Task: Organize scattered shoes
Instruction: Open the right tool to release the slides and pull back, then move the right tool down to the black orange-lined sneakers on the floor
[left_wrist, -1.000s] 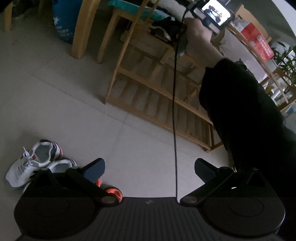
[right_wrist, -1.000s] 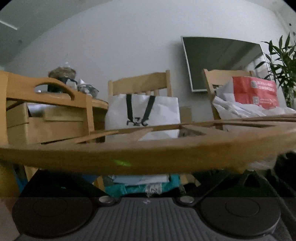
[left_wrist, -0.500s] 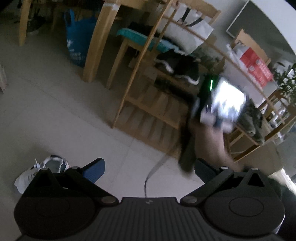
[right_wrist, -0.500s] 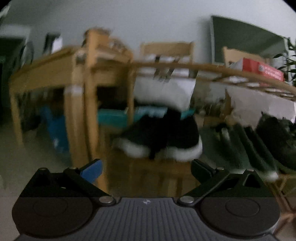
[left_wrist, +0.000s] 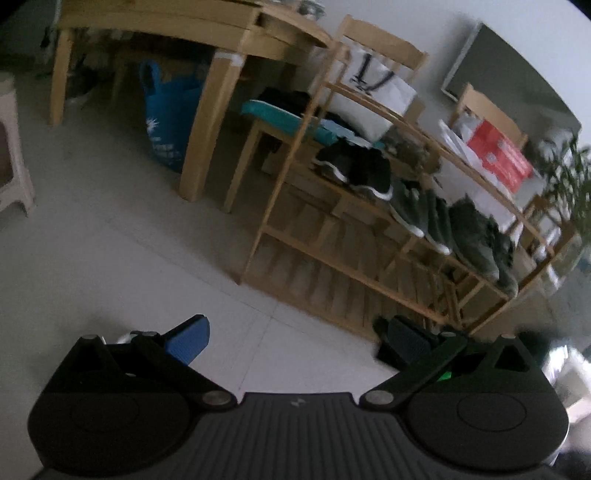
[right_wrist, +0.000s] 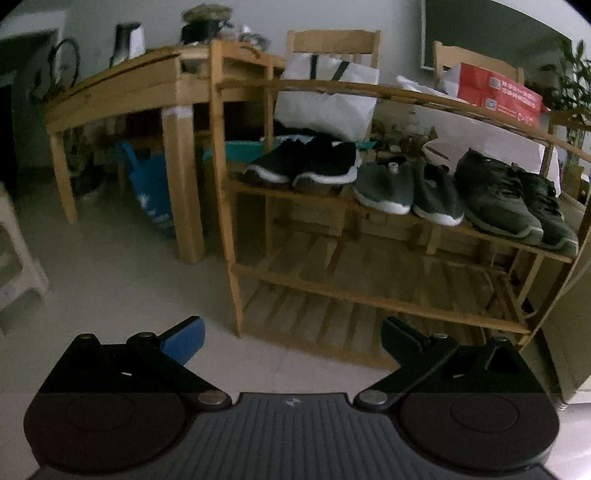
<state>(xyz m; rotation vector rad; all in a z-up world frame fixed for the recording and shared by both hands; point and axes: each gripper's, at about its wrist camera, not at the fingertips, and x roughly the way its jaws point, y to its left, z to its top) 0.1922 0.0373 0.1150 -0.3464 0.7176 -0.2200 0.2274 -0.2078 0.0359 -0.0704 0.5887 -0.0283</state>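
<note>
A wooden shoe rack (right_wrist: 369, 295) (left_wrist: 332, 266) stands on the tiled floor ahead of both grippers. Its middle shelf carries a black pair with white soles (right_wrist: 306, 162) (left_wrist: 354, 170), a grey-green pair (right_wrist: 410, 188) (left_wrist: 421, 214) and a dark pair (right_wrist: 517, 199) (left_wrist: 480, 240). The two lower shelves hold nothing. My left gripper (left_wrist: 299, 339) is open and empty, low over the floor in front of the rack. My right gripper (right_wrist: 291, 339) is open and empty too, facing the rack's left end. A sliver of a white shoe (left_wrist: 123, 338) shows behind the left finger.
A wooden table (right_wrist: 147, 85) stands left of the rack with a blue bag (right_wrist: 151, 192) under it. Chairs behind hold a white tote (right_wrist: 328, 96) and a red box (right_wrist: 495, 92). A pale stool (left_wrist: 11, 147) is at the far left, a plant (right_wrist: 576, 74) at the far right.
Both grippers have drawn back from the rack. The right one left the top rail and now faces the whole rack; the left view tilted up off the white sneakers. The arm has gone from view.
</note>
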